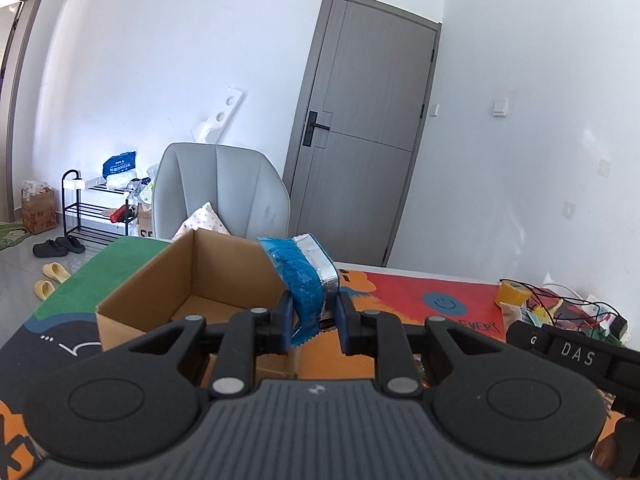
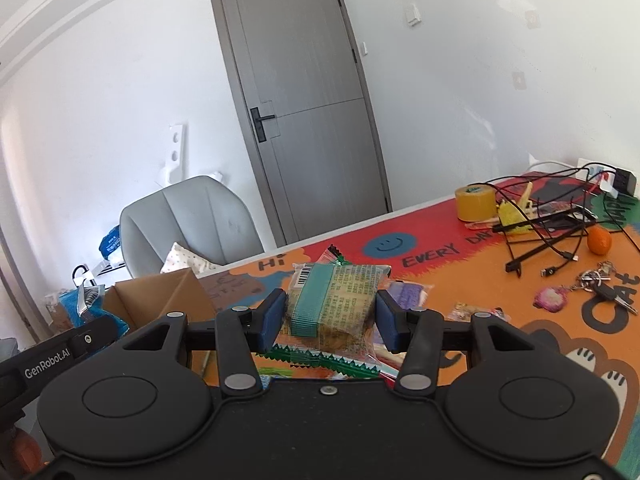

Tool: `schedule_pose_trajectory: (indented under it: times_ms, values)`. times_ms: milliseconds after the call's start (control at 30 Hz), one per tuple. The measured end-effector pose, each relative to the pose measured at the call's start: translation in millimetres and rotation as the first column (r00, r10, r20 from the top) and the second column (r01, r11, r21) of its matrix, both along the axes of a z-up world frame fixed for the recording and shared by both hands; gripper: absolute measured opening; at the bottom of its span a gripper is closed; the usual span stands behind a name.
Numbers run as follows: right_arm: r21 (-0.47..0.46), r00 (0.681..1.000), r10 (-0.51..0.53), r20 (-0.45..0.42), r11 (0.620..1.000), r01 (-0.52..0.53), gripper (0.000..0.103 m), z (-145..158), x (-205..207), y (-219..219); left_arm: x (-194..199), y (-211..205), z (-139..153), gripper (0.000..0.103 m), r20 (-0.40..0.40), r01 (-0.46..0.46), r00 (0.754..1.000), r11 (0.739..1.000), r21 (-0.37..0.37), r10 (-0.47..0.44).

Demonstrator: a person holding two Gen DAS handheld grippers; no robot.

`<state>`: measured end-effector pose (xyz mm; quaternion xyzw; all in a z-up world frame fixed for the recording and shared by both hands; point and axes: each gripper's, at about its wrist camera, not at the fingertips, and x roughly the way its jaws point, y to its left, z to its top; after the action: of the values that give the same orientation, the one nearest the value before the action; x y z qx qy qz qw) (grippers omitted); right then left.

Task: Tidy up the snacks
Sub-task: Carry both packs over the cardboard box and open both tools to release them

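Clamped in the left claw (image 1: 313, 316), a blue snack packet (image 1: 305, 280) with a silver end hangs just beside the near corner of an open cardboard box (image 1: 192, 280), while the right claw (image 2: 332, 316) grips a green-labelled biscuit pack (image 2: 334, 300) above a scatter of wrappers on the worktop (image 2: 500, 344). Both snacks are lifted clear but neither is in the box, whose visible floor looks bare, so sorting seems at an early stage. More small packets (image 2: 408, 294) lie beyond the right claw, waiting their turn. Further out on the bright printed cloth sit a tape roll (image 2: 475, 202), tangled cables (image 2: 560, 232), an orange (image 2: 599, 240) and keys (image 2: 604, 288), none of them part of the job.
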<state>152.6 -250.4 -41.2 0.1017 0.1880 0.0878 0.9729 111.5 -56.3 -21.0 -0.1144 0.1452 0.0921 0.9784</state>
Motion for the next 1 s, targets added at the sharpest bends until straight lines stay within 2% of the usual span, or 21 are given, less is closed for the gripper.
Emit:
schedule_pose_trajectory:
  times_ms: [600,1000]
  values:
    - [-0.015,0.993,0.105,0.048,0.994,-0.104,0.049,11,9,59,9,46,-2,0.021,-0.005,-0.071,0.997,0.997,-0.019,0.071]
    - [-0.022,0.987,0.157,0.03,0.987,-0.156,0.049,6,22,94,29,77,-18,0.022,-0.086,-0.09,0.993,0.994,-0.059,0.085]
